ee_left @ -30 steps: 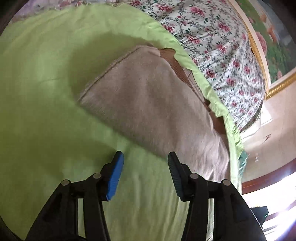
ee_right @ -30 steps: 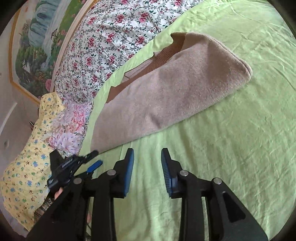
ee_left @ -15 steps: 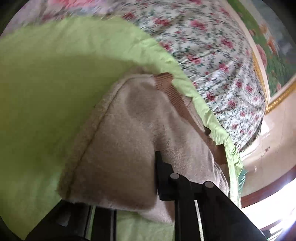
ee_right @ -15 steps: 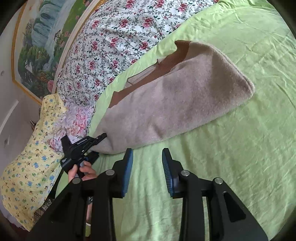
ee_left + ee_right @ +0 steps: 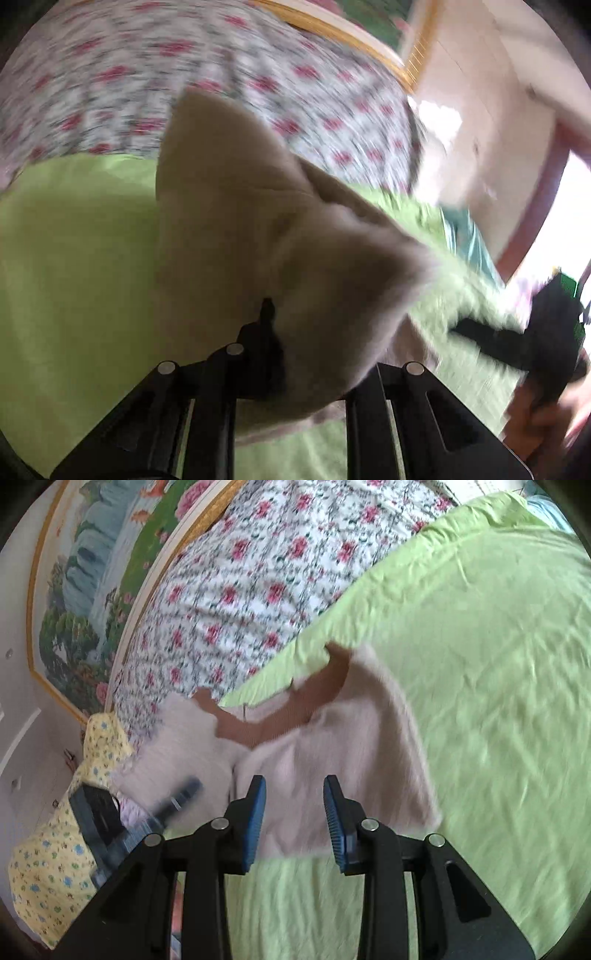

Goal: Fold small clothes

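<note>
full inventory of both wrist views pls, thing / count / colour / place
sweater: 1, beige with brown collar band, on the green sheet, one end lifted
green sheet: 1, light green, covering the bed
floral cover: 1, white with pink roses, behind the sheet
yellow print fabric: 1, yellow with blue-green dots, left edge of right view
framed landscape painting: 1, gold frame, on the wall
left gripper: 1, black, buried in sweater fabric, apparently gripping it
right gripper: 1, black with blue pads, open above the sweater's near edge
</note>
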### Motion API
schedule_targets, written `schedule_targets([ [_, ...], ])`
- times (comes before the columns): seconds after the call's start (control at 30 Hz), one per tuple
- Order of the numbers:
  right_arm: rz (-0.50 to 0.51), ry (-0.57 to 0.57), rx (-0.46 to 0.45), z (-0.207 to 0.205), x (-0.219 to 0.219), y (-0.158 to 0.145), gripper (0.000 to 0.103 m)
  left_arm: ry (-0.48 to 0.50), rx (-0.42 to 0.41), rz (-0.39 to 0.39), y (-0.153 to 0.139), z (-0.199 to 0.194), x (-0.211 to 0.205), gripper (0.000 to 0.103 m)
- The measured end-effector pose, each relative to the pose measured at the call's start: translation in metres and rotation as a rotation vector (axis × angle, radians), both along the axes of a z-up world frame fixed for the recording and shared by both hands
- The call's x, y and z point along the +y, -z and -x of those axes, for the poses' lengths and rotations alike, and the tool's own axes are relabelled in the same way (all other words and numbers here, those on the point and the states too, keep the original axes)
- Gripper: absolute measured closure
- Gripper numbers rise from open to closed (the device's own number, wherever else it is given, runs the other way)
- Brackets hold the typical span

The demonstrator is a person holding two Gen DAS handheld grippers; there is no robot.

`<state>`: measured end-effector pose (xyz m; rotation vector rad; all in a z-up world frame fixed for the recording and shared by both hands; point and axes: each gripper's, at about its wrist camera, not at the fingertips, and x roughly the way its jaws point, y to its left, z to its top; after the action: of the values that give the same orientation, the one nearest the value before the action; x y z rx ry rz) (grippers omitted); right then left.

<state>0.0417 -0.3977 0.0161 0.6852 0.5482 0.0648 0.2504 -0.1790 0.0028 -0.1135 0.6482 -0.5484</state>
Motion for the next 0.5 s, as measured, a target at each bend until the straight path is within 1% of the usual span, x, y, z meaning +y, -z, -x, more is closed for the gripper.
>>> schedule_targets([
  [0.07, -0.004, -0.009, -0.002, -0.014, -0.011, -0.004, 0.069, 0.025, 0.033, -0.045, 0.021, -0.007, -0.02, 0.088],
  [0.13, -0.018, -0.034, 0.016, -0.029, -0.017, -0.003, 0.069, 0.038, 0.091, -0.046, 0.04, -0.016, -0.028, 0.088],
  [0.17, -0.028, -0.049, 0.03, -0.041, -0.019, -0.002, 0.069, 0.038, 0.093, -0.041, 0.043, -0.017, -0.028, 0.088],
  [0.23, -0.044, -0.086, 0.053, -0.06, -0.02, 0.001, 0.068, 0.037, 0.072, -0.044, 0.042, -0.013, -0.027, 0.088],
  [0.27, -0.051, -0.105, 0.068, -0.071, -0.019, 0.003, 0.066, 0.041, 0.066, -0.042, 0.04, -0.013, -0.027, 0.088],
  [0.3, -0.061, -0.123, 0.075, -0.081, -0.018, 0.005, 0.061, 0.042, 0.066, -0.039, 0.039, -0.013, -0.025, 0.088],
  [0.37, -0.096, -0.16, 0.088, -0.102, -0.016, 0.009, 0.055, 0.044, 0.073, -0.027, 0.039, -0.014, -0.021, 0.088],
  [0.5, -0.141, -0.23, 0.155, -0.142, -0.005, 0.022, 0.055, 0.047, 0.071, -0.021, 0.039, -0.006, -0.015, 0.088],
])
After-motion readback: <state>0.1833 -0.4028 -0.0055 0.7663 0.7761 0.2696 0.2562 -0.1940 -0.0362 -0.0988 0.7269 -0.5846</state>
